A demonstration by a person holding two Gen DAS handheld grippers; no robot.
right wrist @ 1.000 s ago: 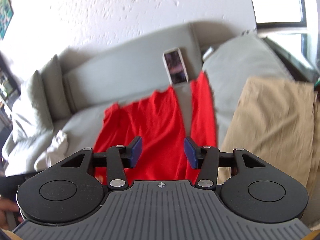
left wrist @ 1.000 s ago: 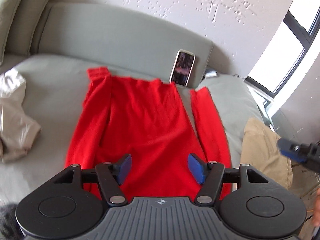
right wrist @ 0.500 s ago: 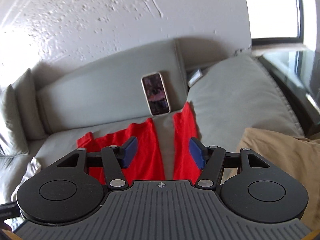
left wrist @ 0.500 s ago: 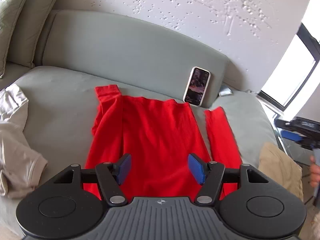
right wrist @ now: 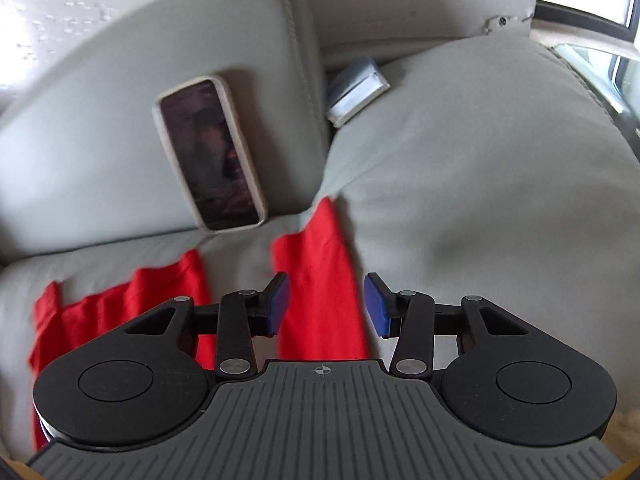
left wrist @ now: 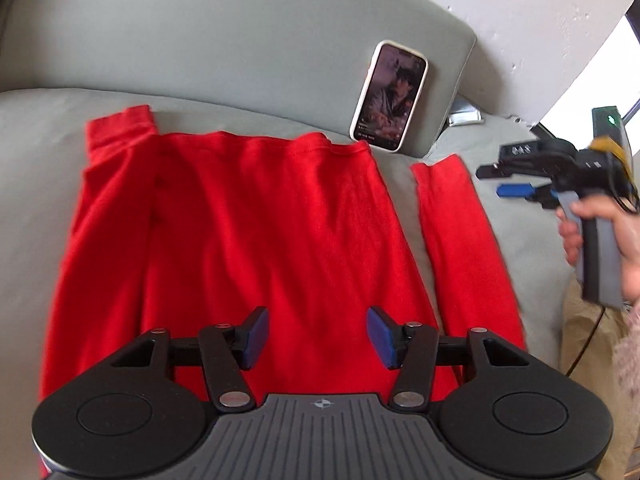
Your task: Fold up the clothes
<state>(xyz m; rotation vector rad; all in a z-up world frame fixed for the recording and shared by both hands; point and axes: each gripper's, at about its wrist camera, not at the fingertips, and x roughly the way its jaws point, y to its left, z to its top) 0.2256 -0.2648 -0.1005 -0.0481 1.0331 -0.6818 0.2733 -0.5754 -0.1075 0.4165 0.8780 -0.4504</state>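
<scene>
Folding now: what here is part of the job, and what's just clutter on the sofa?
Part of the job:
red garment
its loose sleeve
left gripper, jaws closing, nothing between them
right gripper, jaws closing, nothing gripped

Lying about:
phone
small silver packet
tan cloth

Left gripper (left wrist: 316, 334) and right gripper (right wrist: 325, 304) (both tilted downward) are closing, empty.

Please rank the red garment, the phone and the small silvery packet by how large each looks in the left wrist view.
1. red garment, by far the largest.
2. phone.
3. silvery packet, smallest; it lies farther back, partly hidden.
</scene>
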